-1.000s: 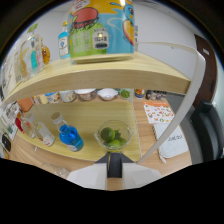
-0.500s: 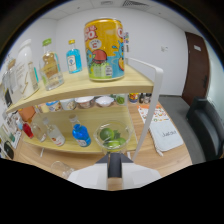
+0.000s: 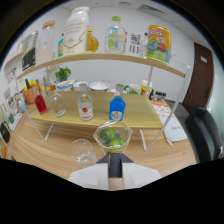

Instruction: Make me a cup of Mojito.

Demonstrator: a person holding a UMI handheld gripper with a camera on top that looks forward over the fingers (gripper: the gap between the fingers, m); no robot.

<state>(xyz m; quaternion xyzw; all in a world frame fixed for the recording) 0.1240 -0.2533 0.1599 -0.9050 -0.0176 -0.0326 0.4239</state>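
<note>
You hold the gripper [image 3: 114, 159] level, its fingers clamped on the bowl of limes [image 3: 113, 137], beside an empty glass [image 3: 83, 151].

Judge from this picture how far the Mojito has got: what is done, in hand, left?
Done: nothing shows in the empty clear drinking glass. In hand: the clear plastic cup of green limes sits just ahead of the gripper, beside that glass. Left: limes into the glass, then liquids, perhaps from the blue-liquid bottle on the wooden shelf.
</note>
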